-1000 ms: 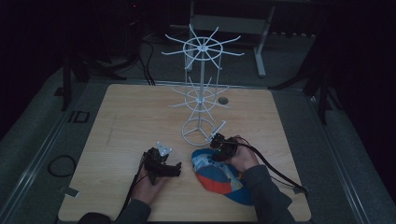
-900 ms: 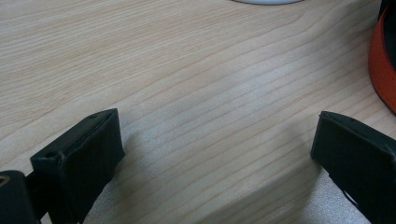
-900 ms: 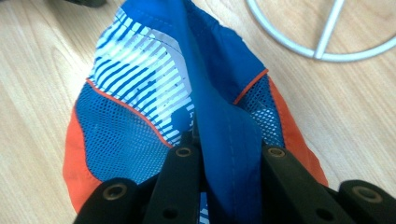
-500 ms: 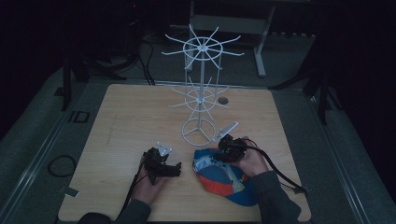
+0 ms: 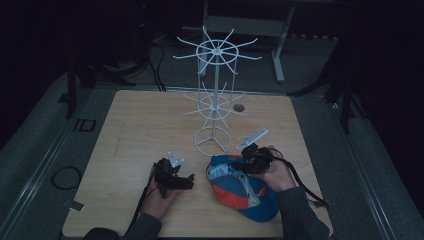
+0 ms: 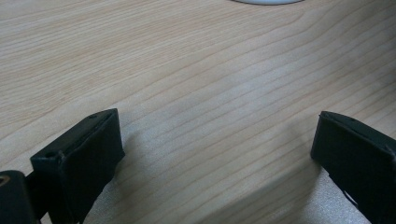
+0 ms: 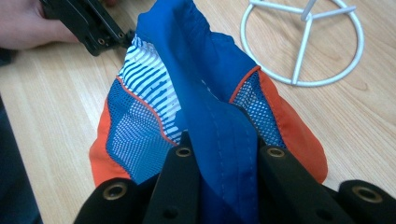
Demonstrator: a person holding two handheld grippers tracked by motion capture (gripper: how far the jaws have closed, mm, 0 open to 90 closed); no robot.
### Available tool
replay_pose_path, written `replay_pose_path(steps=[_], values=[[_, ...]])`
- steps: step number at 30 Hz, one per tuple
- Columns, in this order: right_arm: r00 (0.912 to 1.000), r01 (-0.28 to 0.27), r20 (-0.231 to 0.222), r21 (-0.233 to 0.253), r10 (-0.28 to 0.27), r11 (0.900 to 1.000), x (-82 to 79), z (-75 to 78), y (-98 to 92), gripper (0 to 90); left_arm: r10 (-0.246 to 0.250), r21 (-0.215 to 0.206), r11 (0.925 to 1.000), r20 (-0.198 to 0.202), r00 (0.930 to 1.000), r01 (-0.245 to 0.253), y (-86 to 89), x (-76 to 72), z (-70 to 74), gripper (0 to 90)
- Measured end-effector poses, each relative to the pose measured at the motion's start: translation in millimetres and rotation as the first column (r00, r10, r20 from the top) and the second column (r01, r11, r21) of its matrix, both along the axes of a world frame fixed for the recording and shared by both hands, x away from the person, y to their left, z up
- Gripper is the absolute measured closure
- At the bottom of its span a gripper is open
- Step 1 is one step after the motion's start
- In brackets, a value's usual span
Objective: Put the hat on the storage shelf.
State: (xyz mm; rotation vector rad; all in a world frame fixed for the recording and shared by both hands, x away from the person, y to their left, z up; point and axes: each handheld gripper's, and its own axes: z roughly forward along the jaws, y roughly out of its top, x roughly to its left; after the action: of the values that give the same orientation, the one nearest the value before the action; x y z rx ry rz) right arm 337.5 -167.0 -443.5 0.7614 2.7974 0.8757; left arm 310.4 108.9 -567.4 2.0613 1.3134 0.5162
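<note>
Cap position: blue, orange and white cap (image 5: 243,186) lies on the wooden surface (image 5: 150,130), near edge, just in front of the white wire stand (image 5: 214,107).
Right tongs (image 5: 248,161): clamped on the cap's blue fabric fold at its far end.
Right gripper view: both jaws pinch a blue stitched panel of the cap (image 7: 205,112); mesh and striped lining visible, stand's ring base (image 7: 302,42) beyond, left tongs (image 7: 88,23) at top left.
Left tongs (image 5: 181,181): jaws wide apart, gripping nothing, resting low beside the cap.
Left gripper view: bare wood grain between the jaws; sliver of the white base at top edge.
</note>
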Motion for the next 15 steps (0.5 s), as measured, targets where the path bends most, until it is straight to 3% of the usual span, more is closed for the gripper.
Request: replay_pose_path(steps=[15], values=[[0.9987,0.036,0.032,0.127,-0.040,0.991,-4.9,14.8,-24.7,83.5,0.002,-0.003,1.0000,0.001,1.0000,-0.002,-0.2,0.0,-0.1,2.6]])
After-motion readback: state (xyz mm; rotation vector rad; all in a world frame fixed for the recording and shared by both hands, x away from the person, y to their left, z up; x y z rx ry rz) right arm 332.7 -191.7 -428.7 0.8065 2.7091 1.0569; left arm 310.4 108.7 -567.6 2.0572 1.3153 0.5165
